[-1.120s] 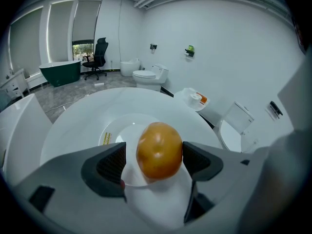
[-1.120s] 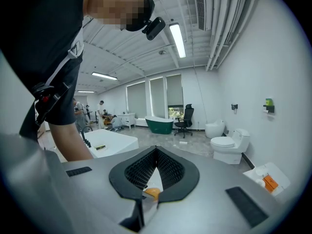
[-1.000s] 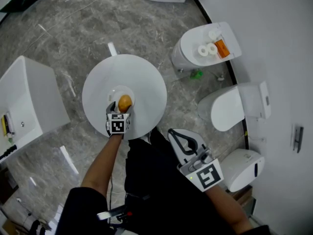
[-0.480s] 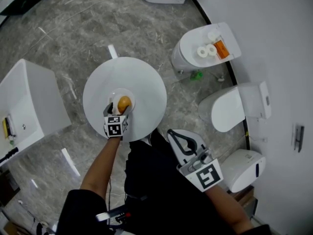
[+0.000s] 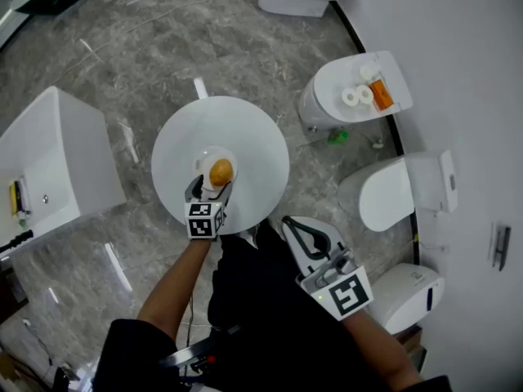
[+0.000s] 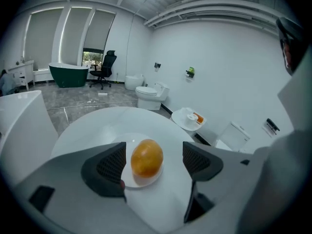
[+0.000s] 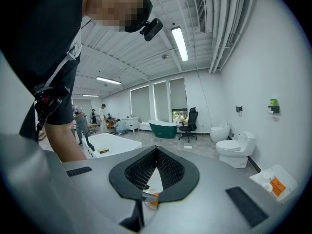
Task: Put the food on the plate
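An orange, egg-shaped food item (image 5: pixel 221 171) (image 6: pixel 146 157) lies on a small white plate (image 5: pixel 206 155) (image 6: pixel 127 182) in the middle of a round white table (image 5: pixel 253 137). My left gripper (image 5: pixel 211 189) (image 6: pixel 153 161) is open at the plate's near side. Its two jaws stand on either side of the food with a gap to each pad, and nothing is held. My right gripper (image 5: pixel 292 225) (image 7: pixel 156 149) is shut and empty, held low near the person's body, off the table's near right edge.
Several white toilets stand along the wall at right. One lid (image 5: pixel 384 76) carries two paper rolls (image 5: pixel 357 96) and an orange box (image 5: pixel 381 95). A white bathtub (image 5: pixel 49 162) stands at left. Grey marble floor surrounds the table.
The left gripper has drawn back a little toward the person while the food stays on the plate. The head view has shifted slightly. The right gripper has not moved.
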`<state>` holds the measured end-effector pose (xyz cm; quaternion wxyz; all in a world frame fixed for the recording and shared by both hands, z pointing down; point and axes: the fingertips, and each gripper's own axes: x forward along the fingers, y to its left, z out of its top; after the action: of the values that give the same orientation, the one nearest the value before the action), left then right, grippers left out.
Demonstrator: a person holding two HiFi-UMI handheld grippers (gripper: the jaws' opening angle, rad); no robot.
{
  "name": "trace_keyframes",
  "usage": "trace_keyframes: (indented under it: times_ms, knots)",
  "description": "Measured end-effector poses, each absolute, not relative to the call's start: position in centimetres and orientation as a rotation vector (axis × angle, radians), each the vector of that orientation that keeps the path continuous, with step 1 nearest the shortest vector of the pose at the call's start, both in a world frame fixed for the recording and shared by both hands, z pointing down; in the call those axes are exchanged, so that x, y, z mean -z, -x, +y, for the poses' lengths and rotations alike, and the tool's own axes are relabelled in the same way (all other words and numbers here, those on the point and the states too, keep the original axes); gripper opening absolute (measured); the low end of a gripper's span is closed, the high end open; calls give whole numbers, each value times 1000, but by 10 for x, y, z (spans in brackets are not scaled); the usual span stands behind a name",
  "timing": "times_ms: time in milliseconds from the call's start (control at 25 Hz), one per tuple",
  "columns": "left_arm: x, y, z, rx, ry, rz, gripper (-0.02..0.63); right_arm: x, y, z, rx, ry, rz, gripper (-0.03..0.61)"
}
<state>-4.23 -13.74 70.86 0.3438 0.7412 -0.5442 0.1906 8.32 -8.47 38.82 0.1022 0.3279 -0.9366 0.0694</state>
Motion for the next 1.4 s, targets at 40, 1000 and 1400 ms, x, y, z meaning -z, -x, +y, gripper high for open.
trace_keyframes:
  times_ms: [40,1000,1400]
  knots:
    - [-702,40,-135,-479,-1936,-1411,350,-387,-82,-83,-207,-970,-2773,6]
    - [-465,57,-94,84,-2063,-1698,350,-354,-61,-79,-220,-985,-2924,6]
    - [-390,98,-64,319,-1941,-1905,350,-337,-41,-76,-231,-897,-2972,6]
